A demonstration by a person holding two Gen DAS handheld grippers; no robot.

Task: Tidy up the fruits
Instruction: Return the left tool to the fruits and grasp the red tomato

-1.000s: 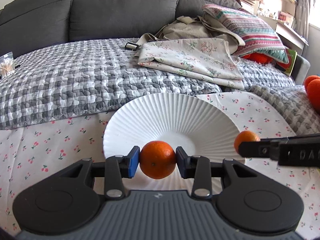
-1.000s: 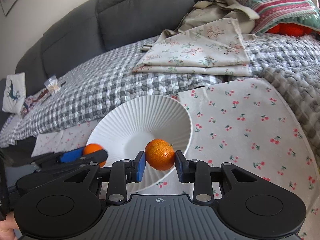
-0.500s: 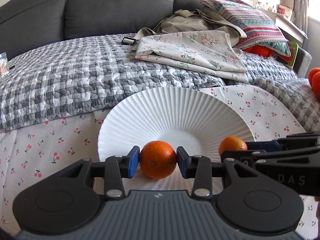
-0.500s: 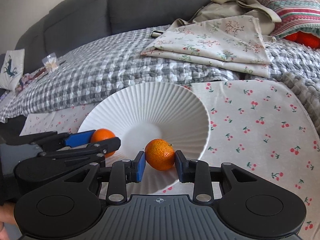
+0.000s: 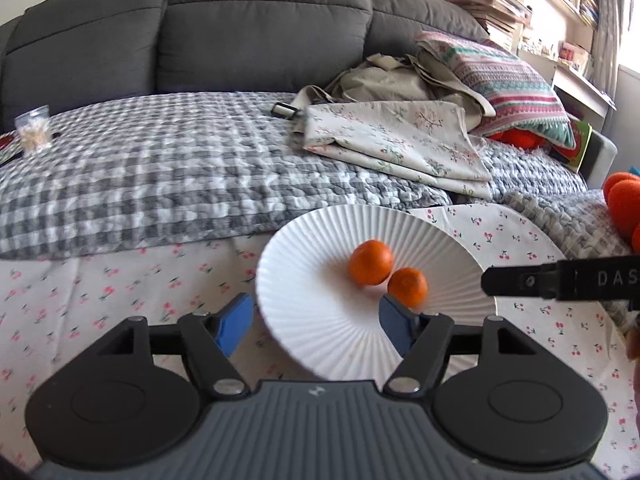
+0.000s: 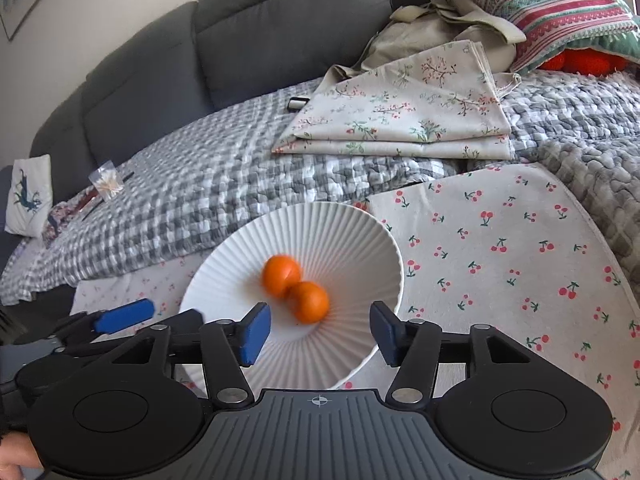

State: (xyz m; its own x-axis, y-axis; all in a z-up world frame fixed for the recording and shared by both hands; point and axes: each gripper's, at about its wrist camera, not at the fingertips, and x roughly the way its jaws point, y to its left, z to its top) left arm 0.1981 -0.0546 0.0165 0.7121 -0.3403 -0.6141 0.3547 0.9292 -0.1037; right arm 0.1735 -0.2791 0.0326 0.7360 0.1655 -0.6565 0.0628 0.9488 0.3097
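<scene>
A white ribbed bowl [image 5: 436, 236] [image 6: 320, 220] sits on a cherry-print cloth. Two small oranges lie inside it, touching: one [image 5: 370, 267] [image 6: 280, 274] farther in, one [image 5: 407, 286] [image 6: 309, 302] nearer. Both look blurred. My left gripper [image 5: 316, 322] is open and empty at the bowl's near left rim; it also shows in the right wrist view [image 6: 152, 314]. My right gripper [image 6: 318, 332] is open and empty over the bowl's near rim; one of its fingers [image 5: 560, 282] reaches in from the right in the left wrist view.
The cherry-print cloth [image 6: 500, 240] lies over a grey checked quilt [image 5: 160, 176] on a dark sofa. Folded floral fabric [image 5: 396, 144], a striped pillow [image 5: 508, 84] and more orange fruit [image 5: 624, 200] are at the back right. A small plastic bag [image 5: 34, 132] lies far left.
Both grippers have opened and let go of their oranges, which now lie in the bowl. Both grippers have pulled back from the bowl's centre.
</scene>
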